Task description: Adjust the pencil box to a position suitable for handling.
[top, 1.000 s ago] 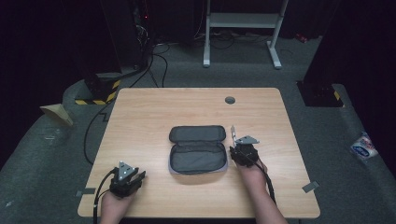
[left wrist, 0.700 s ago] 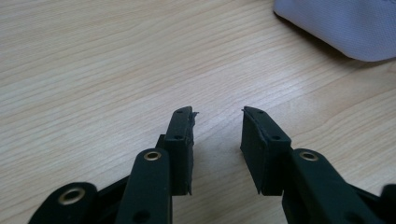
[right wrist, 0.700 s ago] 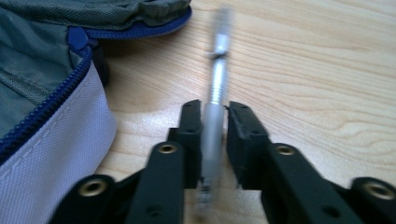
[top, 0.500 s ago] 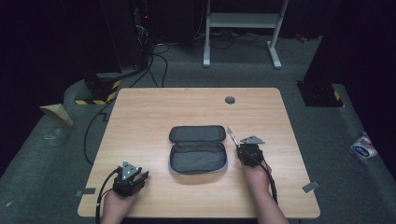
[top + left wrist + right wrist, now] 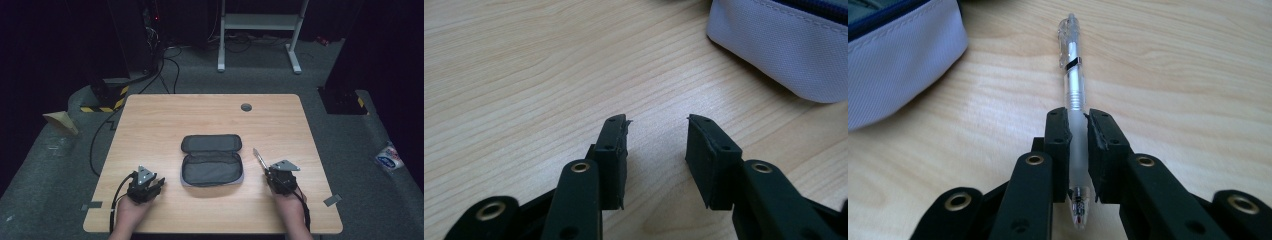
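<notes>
**Wood, cloth and plastic**

A pale wood-grain table (image 5: 514,65) is being shown with a smooth, faintly shiny top. Woven cloth is being seen on the pouch (image 5: 893,65), matt and finely ribbed. Clear and frosted plastic is being seen on the pen (image 5: 1074,85), glossy; the jaws are looking matt black.

A clear pen (image 5: 1074,95) with a frosted grip sits clamped between the jaws of the right gripper (image 5: 1078,122), its length running forward beyond them. An open grey pouch (image 5: 212,160) lies flat, left of that gripper.
</notes>
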Demonstrator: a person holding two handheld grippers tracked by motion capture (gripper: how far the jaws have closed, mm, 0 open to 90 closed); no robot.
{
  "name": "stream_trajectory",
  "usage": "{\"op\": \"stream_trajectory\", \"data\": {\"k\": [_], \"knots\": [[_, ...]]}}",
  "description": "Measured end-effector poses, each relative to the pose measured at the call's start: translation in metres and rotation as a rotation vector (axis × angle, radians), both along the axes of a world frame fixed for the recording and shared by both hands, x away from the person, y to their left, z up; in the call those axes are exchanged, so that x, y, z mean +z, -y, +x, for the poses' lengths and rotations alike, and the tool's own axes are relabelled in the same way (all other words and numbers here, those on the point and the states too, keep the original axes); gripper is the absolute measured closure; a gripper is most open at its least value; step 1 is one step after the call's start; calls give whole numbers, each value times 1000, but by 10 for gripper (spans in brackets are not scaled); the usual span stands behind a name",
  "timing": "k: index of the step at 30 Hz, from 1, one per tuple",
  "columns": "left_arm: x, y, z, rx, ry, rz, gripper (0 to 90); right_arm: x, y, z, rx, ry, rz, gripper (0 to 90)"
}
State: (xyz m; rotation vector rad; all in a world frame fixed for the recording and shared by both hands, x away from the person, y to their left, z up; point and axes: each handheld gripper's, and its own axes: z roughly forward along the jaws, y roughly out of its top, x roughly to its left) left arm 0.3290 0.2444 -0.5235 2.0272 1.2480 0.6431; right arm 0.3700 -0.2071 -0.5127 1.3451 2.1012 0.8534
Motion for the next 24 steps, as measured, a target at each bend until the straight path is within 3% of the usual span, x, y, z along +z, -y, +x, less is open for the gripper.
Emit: {"op": "stream_trajectory", "data": {"k": [5, 11, 16, 24], "knots": [[-2, -1, 5, 8, 3, -29, 566, -2, 9, -11, 2, -17, -4, 788], [-4, -4, 9, 32, -11, -67, 474, -5, 12, -14, 3, -25, -6, 785], [-4, -2, 10, 2, -16, -62, 395, -5, 12, -14, 8, -28, -1, 733], [-5, -1, 8, -6, -15, -60, 372, 0, 11, -9, 20, -10, 24, 621]]}}
